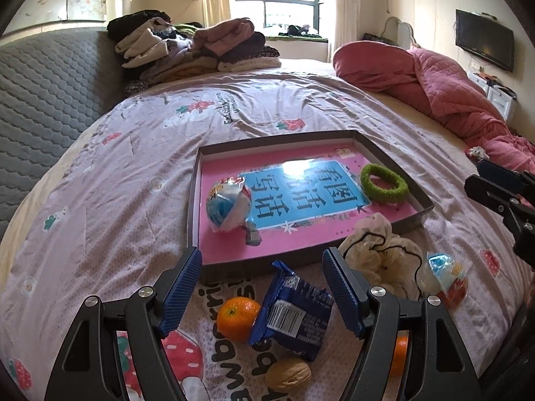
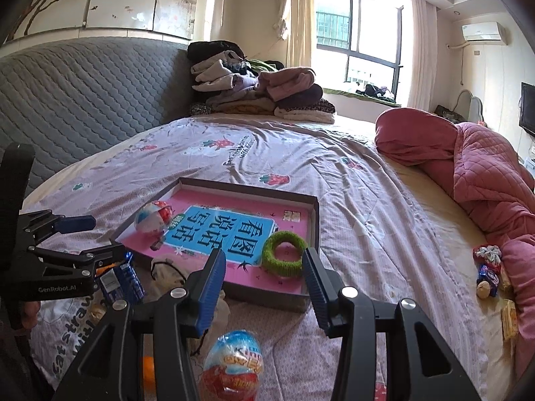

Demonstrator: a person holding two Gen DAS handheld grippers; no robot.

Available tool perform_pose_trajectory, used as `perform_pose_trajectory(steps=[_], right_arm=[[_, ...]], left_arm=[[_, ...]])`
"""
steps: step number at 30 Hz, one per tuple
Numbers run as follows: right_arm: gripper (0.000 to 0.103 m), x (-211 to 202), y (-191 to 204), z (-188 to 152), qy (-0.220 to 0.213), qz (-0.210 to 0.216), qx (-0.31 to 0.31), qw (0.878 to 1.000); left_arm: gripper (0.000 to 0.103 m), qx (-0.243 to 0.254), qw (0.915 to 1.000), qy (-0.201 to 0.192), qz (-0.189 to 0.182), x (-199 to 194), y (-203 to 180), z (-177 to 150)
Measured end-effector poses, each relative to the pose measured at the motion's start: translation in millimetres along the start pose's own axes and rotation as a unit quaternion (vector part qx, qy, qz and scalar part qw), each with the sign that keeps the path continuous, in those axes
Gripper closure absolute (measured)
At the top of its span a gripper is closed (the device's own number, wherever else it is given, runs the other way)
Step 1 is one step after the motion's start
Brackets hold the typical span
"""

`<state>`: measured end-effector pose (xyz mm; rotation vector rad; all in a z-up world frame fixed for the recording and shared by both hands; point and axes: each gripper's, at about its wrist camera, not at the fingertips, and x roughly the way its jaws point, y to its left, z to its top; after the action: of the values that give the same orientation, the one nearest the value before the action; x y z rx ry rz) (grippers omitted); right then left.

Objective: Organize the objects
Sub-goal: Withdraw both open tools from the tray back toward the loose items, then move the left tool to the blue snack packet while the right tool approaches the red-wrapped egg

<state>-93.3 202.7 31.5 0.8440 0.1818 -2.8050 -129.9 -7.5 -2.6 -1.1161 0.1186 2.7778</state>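
Observation:
A shallow grey tray [image 1: 394,153] lined with a pink and blue book cover lies on the bed. In it are a foil-wrapped toy egg [image 1: 227,204] and a green hair scrunchie [image 1: 384,183]. My left gripper [image 1: 261,254] is open just in front of the tray, above a blue snack packet [image 1: 294,314], an orange [image 1: 237,317] and a walnut [image 1: 287,374]. A cream scrunchie [image 1: 381,254] and a second toy egg [image 1: 444,277] lie to the right. My right gripper [image 2: 264,255] is open over that egg [image 2: 234,364], with nothing between its pads; beyond it sits the green scrunchie [image 2: 284,257].
A rolled pink quilt [image 2: 485,167] runs along the right side, with sweets [image 2: 488,267] and a biscuit packet [image 2: 510,320] beside it. Folded clothes [image 2: 254,93] are piled at the far end by the grey quilted headboard [image 2: 83,100]. Another orange [image 1: 401,351] shows behind my left gripper's right finger.

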Motion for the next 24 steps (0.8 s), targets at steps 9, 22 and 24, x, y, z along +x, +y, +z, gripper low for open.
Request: perform_pose_trajectory(steps=[9,22,24], right_arm=[[0.056,-3,2,-10,0.007,-0.001,-0.002,1.0],[0.056,-3,8,-33,0.033,0.005,-0.005,0.999],[0.056,-2,9,-37,0.039,0.005,-0.006,0.999]], left_arm=[[0.027,-0.007,0.9999,0.01,-0.004,1,5,-13],[0.027,0.013,0.9997,-0.005,-0.022,2,-1,-19],[0.027,0.018,0.9995,-0.005,-0.023,4,-2,-20]])
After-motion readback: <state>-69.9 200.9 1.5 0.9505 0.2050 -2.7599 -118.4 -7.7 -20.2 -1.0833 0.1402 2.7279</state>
